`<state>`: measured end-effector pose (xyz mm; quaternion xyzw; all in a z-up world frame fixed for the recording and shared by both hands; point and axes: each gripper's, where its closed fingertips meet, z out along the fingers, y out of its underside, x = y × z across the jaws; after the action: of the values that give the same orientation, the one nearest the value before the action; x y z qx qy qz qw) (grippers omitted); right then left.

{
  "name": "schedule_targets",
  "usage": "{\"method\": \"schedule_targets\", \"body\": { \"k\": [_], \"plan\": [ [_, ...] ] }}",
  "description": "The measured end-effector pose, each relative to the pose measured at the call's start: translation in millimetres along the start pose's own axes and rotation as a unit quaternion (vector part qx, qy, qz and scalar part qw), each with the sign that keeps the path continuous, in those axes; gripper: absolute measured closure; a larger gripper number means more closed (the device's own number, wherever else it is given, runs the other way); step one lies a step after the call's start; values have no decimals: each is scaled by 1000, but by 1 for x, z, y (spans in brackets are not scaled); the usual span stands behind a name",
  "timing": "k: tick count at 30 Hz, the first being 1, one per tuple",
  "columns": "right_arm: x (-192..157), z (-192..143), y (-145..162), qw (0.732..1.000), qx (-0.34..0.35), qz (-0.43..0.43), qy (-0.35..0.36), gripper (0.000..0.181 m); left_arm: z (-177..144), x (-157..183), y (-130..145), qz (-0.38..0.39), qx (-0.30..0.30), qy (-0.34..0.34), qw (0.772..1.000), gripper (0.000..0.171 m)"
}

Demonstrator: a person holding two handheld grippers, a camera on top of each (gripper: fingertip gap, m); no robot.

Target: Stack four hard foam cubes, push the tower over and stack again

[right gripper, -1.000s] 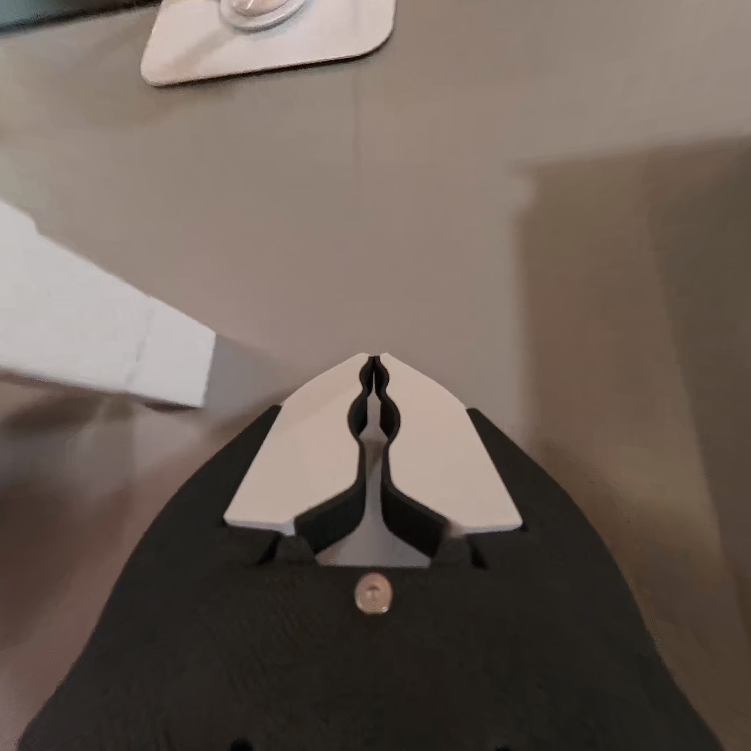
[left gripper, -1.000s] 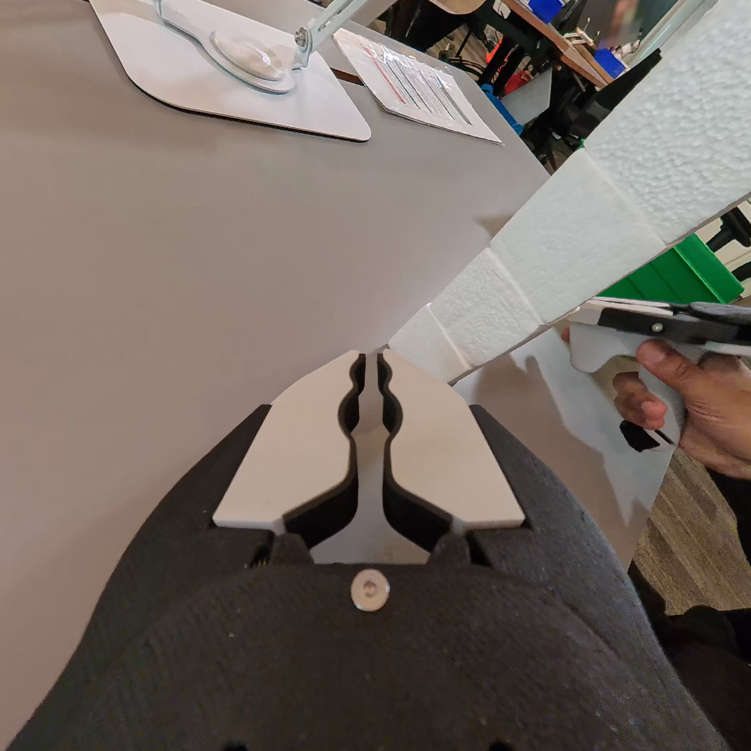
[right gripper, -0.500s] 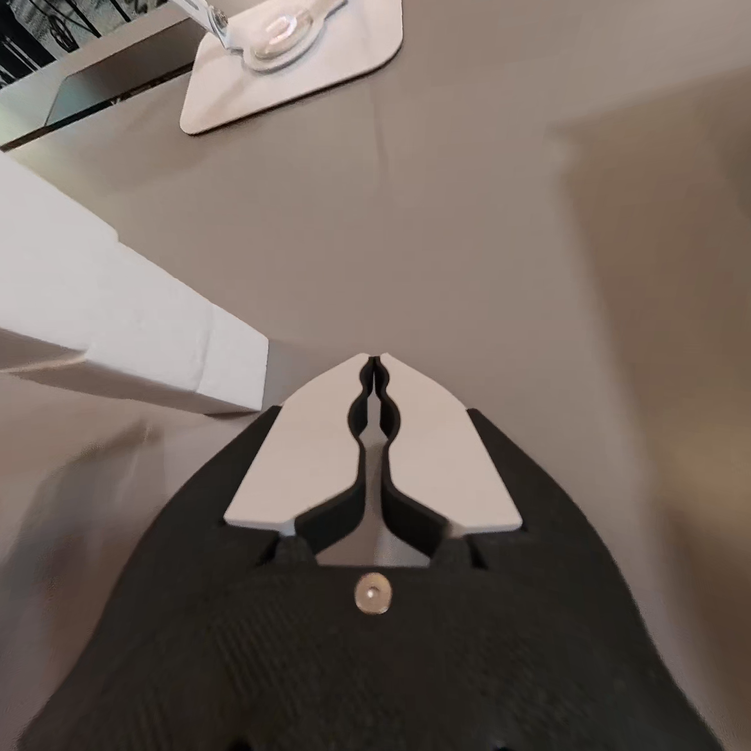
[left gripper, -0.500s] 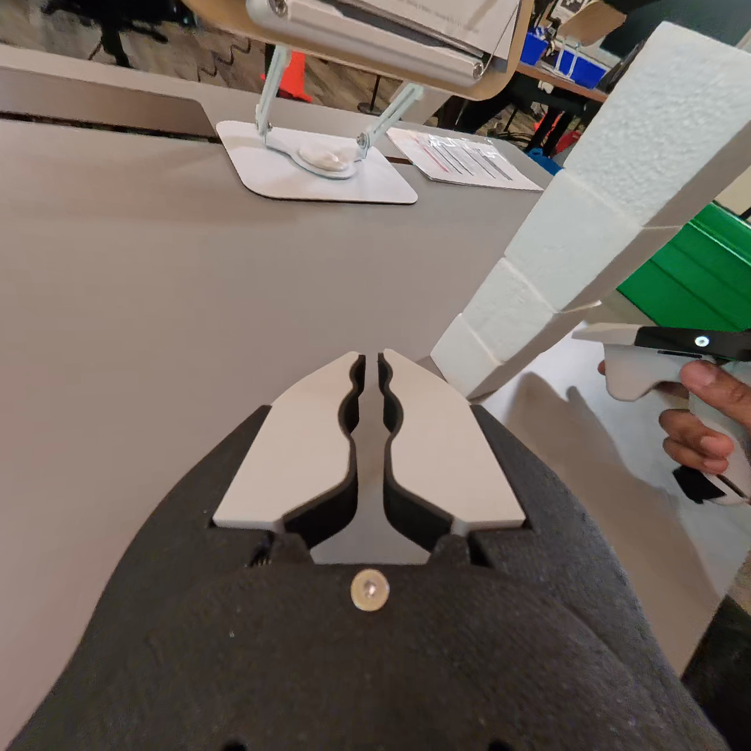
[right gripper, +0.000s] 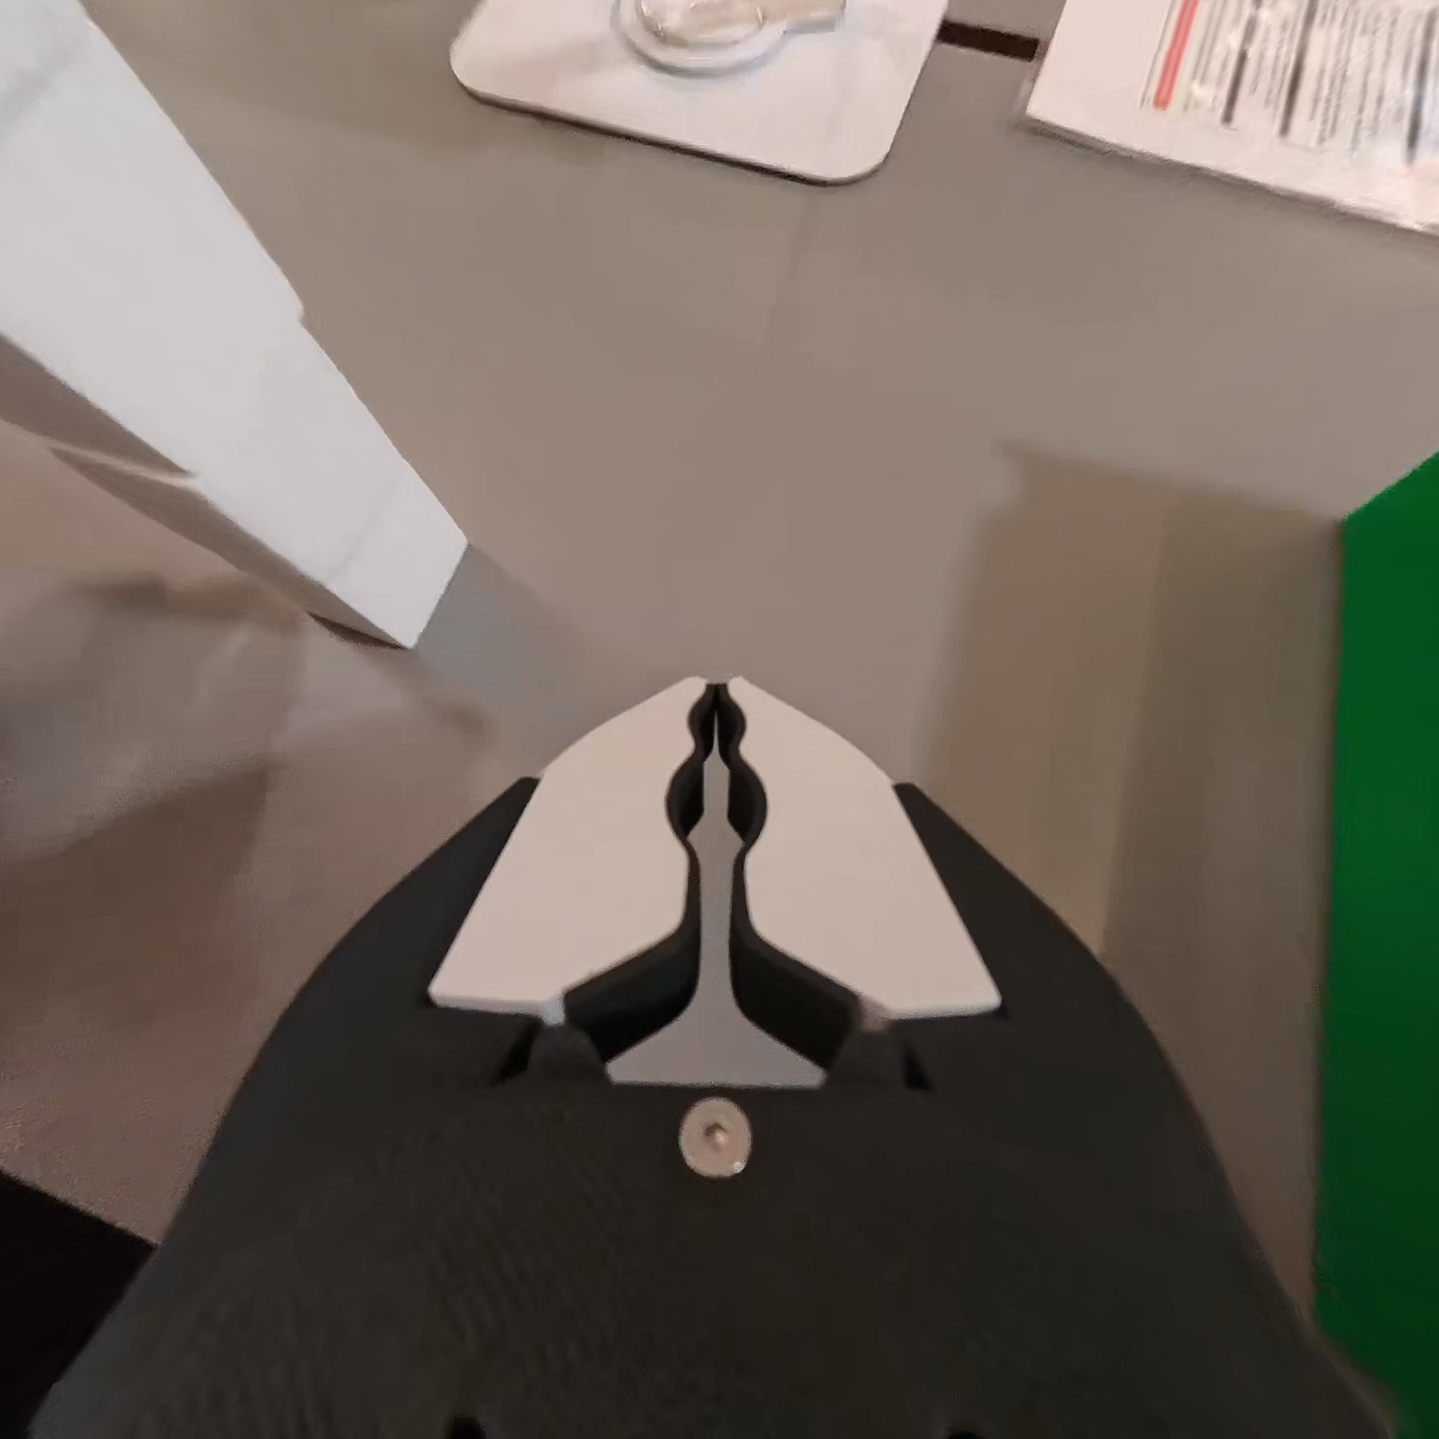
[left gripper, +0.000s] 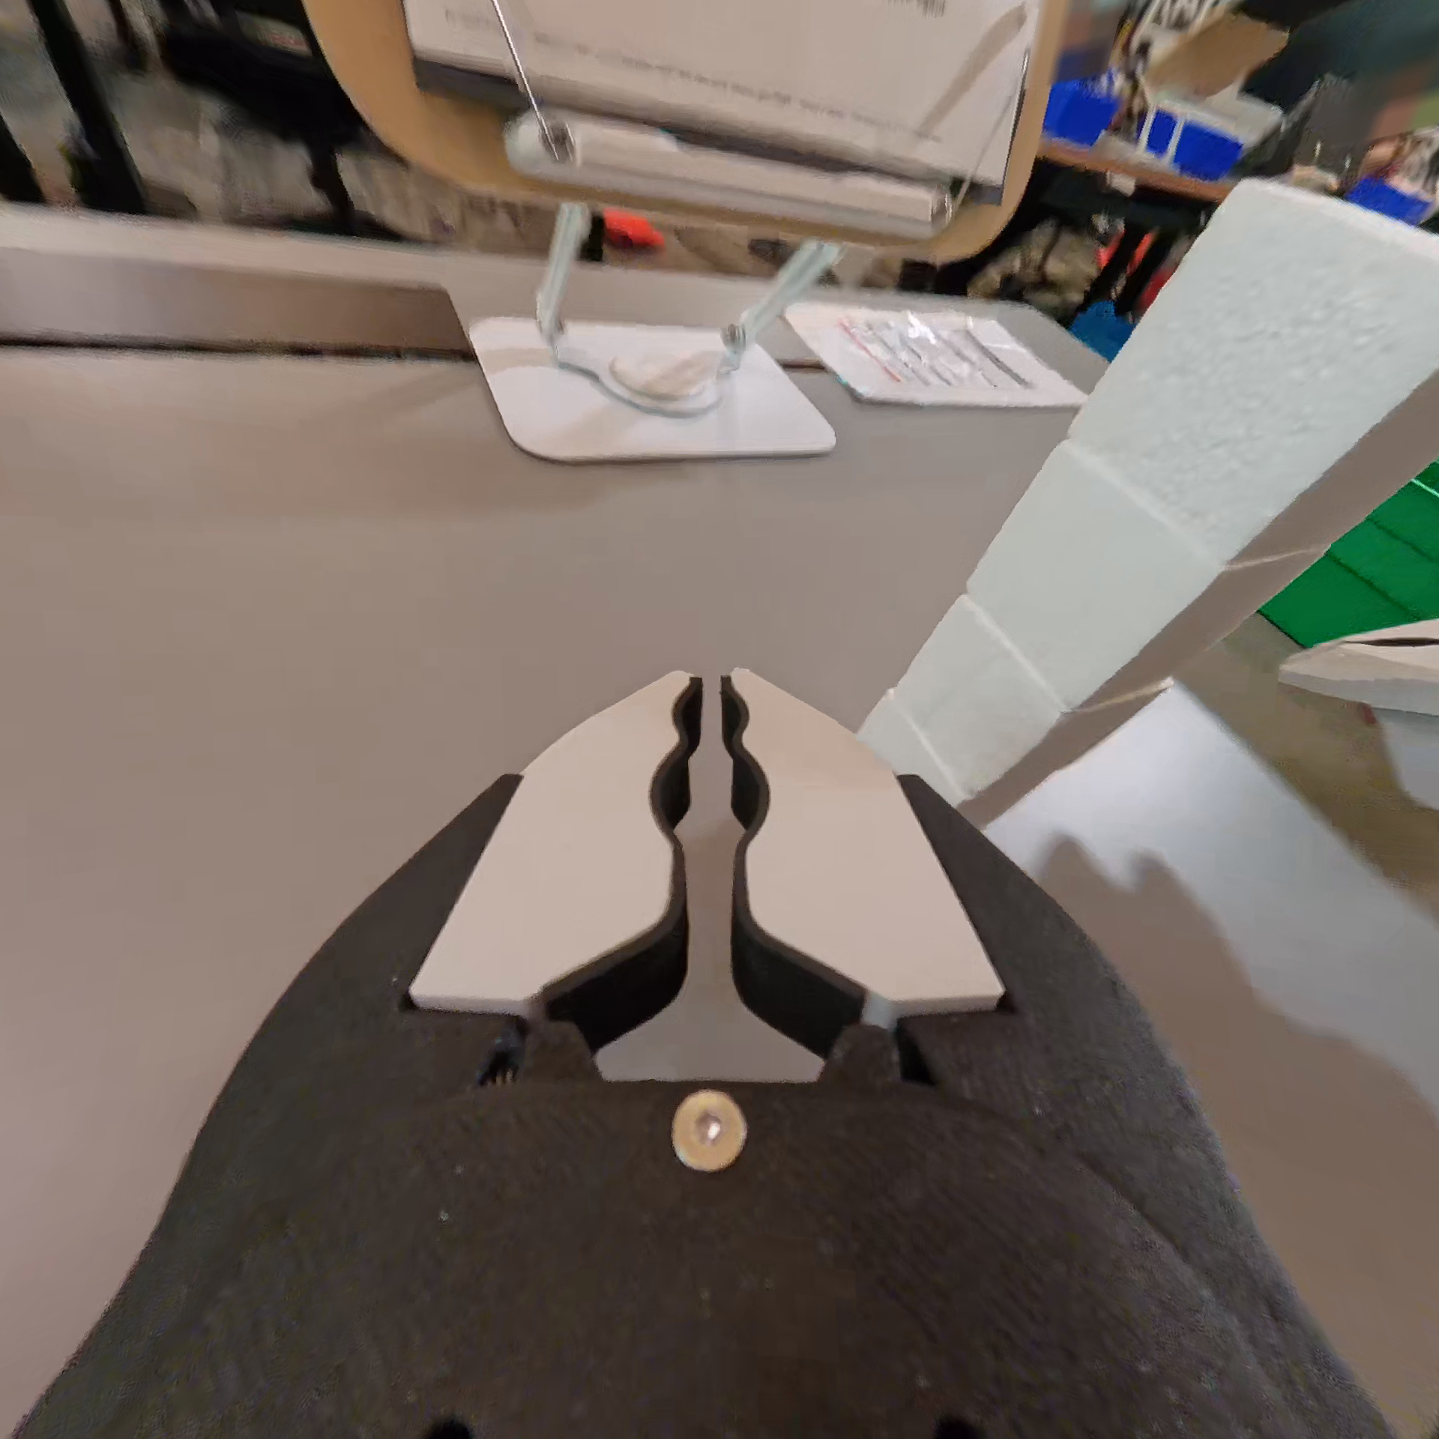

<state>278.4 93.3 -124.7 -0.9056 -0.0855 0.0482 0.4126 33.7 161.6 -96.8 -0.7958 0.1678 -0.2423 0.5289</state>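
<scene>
My left gripper (left gripper: 711,681) hovers over a grey table (left gripper: 272,662). Its jaws are nearly together with only a thin slit between them, and they hold nothing. A long white foam block (left gripper: 1168,483) leans just to its right, its lower end on the table. My right gripper (right gripper: 716,685) is shut and empty above the same table. The foam block's end (right gripper: 233,405) lies to its upper left, apart from the tips. The right gripper's pale tips also show at the right edge of the left wrist view (left gripper: 1370,673).
A white stand base plate (left gripper: 662,397) sits at the table's far side and carries a tilted board with papers (left gripper: 701,78). It also shows in the right wrist view (right gripper: 701,86). A laminated sheet (right gripper: 1261,101) lies beside it. A green bin (right gripper: 1394,856) stands at the right. My hands' fingertips stand some 25 cm from each other. My left gripper is the nearer one to the long white foam block (left gripper: 1168,483): about 10 cm, against 20 cm.
Both views have tilted up and shifted. The stand's board has come into the left view, and the sheet and green bin into the right view. The hand has left the left view. Both grippers' jaws are unchanged.
</scene>
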Motion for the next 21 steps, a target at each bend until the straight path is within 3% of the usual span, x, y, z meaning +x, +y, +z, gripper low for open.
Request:
{"method": "schedule_targets", "body": {
  "k": [2, 5, 8, 11, 14, 21],
  "plan": [
    [13, -5, 2, 999, 8, 20, -34, 181, -5, -6, -1, 35, 36, -15, 999, 171],
    [45, -4, 5, 996, -2, 81, -34, 181, -3, -16, 15, 66, 2, -18, 998, 171],
    [45, -6, 14, 989, -31, 114, -88, 181, -2, -22, 17, 41, -3, -11, 999, 171],
    [37, -19, 21, 986, -69, 68, -136, 181, -11, -33, 17, 1, 20, -18, 1000, 171],
    [40, -24, 12, 988, -72, 9, -134, 181, -25, -52, 22, -10, 26, -48, 998, 171],
    [29, -11, 29, 963, -180, -148, -136, 181, -62, -73, 31, -16, 37, -99, 994, 171]
  ]
}}
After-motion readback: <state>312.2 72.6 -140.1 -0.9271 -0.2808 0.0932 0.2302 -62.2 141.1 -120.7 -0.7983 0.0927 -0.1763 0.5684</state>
